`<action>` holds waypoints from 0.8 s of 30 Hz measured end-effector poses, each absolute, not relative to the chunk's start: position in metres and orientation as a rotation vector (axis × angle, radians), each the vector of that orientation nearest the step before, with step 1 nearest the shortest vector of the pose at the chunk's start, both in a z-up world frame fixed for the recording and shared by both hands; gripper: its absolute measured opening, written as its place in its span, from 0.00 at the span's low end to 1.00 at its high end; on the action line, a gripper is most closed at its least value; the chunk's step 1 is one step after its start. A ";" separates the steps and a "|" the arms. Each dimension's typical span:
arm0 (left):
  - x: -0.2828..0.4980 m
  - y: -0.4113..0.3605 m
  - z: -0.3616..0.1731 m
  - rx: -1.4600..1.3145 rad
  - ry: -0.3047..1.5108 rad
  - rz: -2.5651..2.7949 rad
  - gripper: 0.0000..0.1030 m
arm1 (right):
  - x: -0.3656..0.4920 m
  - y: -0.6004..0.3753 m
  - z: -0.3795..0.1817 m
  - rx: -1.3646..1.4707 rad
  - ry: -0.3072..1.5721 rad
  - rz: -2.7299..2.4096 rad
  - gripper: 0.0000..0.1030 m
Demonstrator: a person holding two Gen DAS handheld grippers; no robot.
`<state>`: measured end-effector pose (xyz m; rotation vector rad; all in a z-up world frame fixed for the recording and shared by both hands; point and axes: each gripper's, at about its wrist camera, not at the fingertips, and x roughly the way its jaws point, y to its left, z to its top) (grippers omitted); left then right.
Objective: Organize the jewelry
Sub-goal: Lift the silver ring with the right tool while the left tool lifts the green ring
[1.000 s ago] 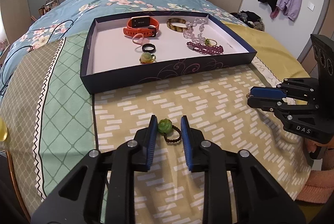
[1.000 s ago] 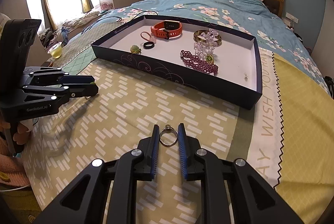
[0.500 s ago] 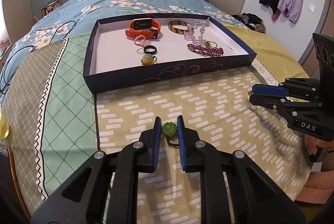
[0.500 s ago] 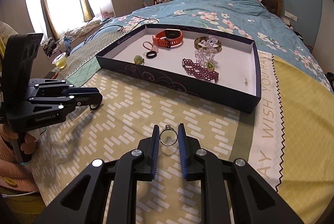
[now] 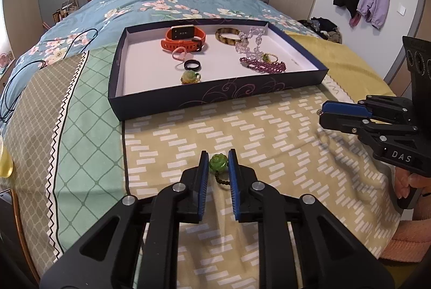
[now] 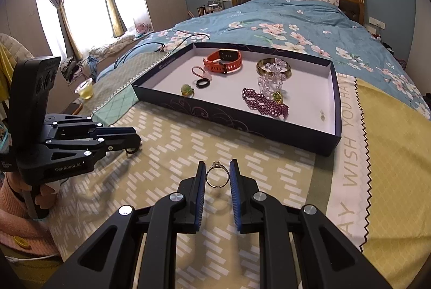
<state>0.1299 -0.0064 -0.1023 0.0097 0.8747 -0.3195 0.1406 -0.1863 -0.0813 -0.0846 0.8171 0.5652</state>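
Here, on the bed [image 5: 80, 133], the left gripper [image 5: 218, 164] has its blue-padded fingers [image 5: 202, 176] pressed on a green rose-shaped ring [image 5: 217, 163], whose dark beaded band hangs below the flower, over the patterned olive blanket near the foot edge. Its side reads "GenRobot.AI" in the right wrist view. Further up the bed lies a dark blue tray [image 5: 215, 98] with a white floor and swirl print on its wall. Inside, from left to right: a yellow-green flower ring [image 5: 190, 77], a black ring [image 5: 192, 64], a pink loop [image 5: 180, 53], an orange smartwatch [image 5: 184, 37], a tortoiseshell bangle [image 5: 228, 35], a clear bead bracelet [image 5: 249, 42], and a purple bead bracelet [image 5: 262, 65]. To the right, the right gripper [image 6: 217, 176], marked "DAS", clamps a thin gold ring [image 6: 217, 176] with a small stone, upright between its fingers. A white blanket strip by the tray's right end reads "WISH YOU HAVE".
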 end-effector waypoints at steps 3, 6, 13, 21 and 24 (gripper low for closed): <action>0.127 -0.006 -0.098 0.004 0.860 -0.322 0.15 | 0.141 -0.187 -0.079 -0.072 0.807 0.568 0.15; 0.125 -0.006 -0.092 0.001 0.840 -0.322 0.15 | 0.142 -0.188 -0.077 -0.059 0.796 0.569 0.15; 0.120 -0.008 -0.079 0.003 0.799 -0.326 0.15 | 0.144 -0.189 -0.072 -0.034 0.776 0.572 0.15; 0.118 -0.011 -0.068 0.011 0.767 -0.328 0.15 | 0.147 -0.189 -0.067 -0.023 0.757 0.571 0.15; 0.117 -0.012 -0.065 0.011 0.756 -0.325 0.15 | 0.149 -0.189 -0.066 -0.022 0.751 0.570 0.15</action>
